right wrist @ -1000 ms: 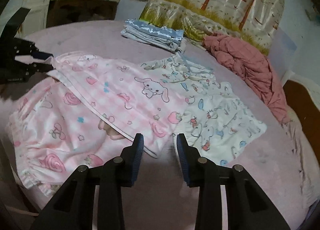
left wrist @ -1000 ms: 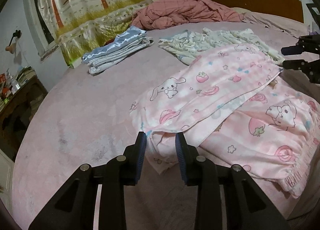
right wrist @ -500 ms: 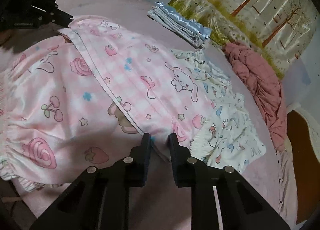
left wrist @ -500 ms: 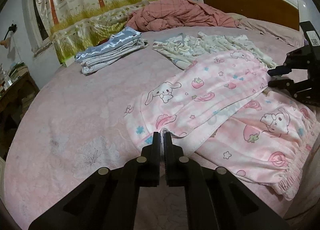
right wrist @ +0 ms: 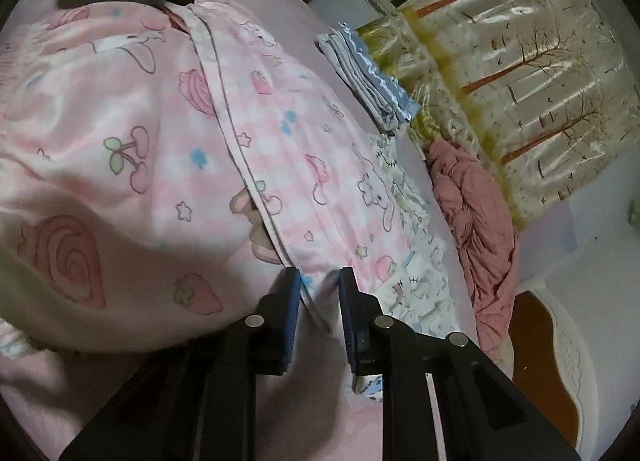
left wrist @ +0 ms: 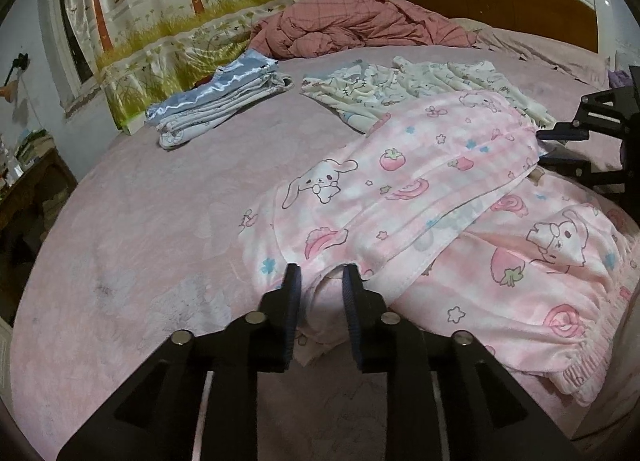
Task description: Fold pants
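Pink pants (left wrist: 400, 197), w/ bunny and strawberry print, are spread on the bed (left wrist: 140, 241), one leg folded over the other part. In left wrist view, pants fill centre to 4 o'clock. Left gripper (left wrist: 319, 281) is seen at 6 o'clock at the near edge of the folded leg; its jaws are opening, w/ a bunch of pink cloth between them, pads not clearly pressing. Right gripper (right wrist: 319, 281) is set at the far end of the same leg; cloth edge is seen between its narrowly parted jaws, apparently pinched. In left view it is seen at 3 o'clock (left wrist: 560, 149). A cream garment (left wrist: 400, 89) lies just beyond pants, partly under them. Folded laundry (left wrist: 212, 101) sits at 11 o'clock, a red quilt (left wrist: 360, 29) at 12, near the headboard (left wrist: 500, 9).
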{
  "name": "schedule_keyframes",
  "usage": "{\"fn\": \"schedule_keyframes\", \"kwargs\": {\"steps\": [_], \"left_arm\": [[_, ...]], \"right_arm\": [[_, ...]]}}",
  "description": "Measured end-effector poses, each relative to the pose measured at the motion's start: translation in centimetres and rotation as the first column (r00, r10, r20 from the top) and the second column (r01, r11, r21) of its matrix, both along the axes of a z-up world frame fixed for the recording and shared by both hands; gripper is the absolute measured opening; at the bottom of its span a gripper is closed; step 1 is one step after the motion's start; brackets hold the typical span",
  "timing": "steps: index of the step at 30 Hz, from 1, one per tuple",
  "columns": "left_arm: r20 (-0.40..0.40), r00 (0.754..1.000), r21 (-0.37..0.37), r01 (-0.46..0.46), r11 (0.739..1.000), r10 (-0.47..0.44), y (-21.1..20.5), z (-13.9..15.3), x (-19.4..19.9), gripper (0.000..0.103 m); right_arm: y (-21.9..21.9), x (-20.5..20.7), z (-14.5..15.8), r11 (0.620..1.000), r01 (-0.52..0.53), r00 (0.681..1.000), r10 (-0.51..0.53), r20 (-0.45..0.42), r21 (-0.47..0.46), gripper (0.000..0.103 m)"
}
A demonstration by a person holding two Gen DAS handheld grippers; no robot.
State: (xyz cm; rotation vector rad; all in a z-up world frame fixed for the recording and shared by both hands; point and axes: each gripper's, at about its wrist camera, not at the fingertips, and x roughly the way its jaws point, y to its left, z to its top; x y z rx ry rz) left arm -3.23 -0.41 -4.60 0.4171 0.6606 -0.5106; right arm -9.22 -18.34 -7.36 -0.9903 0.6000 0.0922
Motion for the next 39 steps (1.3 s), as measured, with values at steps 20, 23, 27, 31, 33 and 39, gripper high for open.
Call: {"fn": "schedule_keyframes", "kwargs": {"steps": [20, 23, 27, 31, 33, 39], "left_arm": [[0.047, 0.999, -0.006, 0.021, 1.0, -0.02, -0.5, 0.3, -0.5, 0.002], [0.067, 0.997, -0.019, 0.026, 0.999, -0.025, -0.2, 0.6, -1.0, 0.002], [0.062, 0.998, -0.046, 0.023, 0.999, -0.02, 0.5, 1.0, -1.2, 0.002], [0.032, 0.999, -0.067, 0.021, 0.998, -0.019, 1.1, 0.9, -1.3, 0.002], [0.027, 0.999, -0.075, 0.034, 0.997, -0.032, 1.3, 0.9, -1.7, 0.001], [0.035, 0.997, -0.023, 0.071, 0.997, -0.07, 0.8, 0.3, -3.4, 0.001]], "right_arm": [[0.8, 0.8, -0.3, 0.992, -0.03, 0.997, 0.038, 0.062, -0.126, 0.002], [0.4, 0.4, 0.0, 0.991, -0.019, 0.995, 0.032, 0.098, -0.131, 0.001], [0.0, -0.8, 0.5, 0.995, -0.023, 0.993, 0.034, 0.112, -0.098, 0.001], [-0.8, -1.7, 1.0, 0.998, -0.005, 0.994, 0.012, 0.107, -0.064, 0.001], [-1.2, -2.0, 1.2, 0.999, 0.005, 0.995, -0.001, 0.097, -0.04, 0.001], [-1.8, -3.0, 1.0, 1.0, 0.013, 0.998, -0.014, 0.068, 0.013, 0.001]]}}
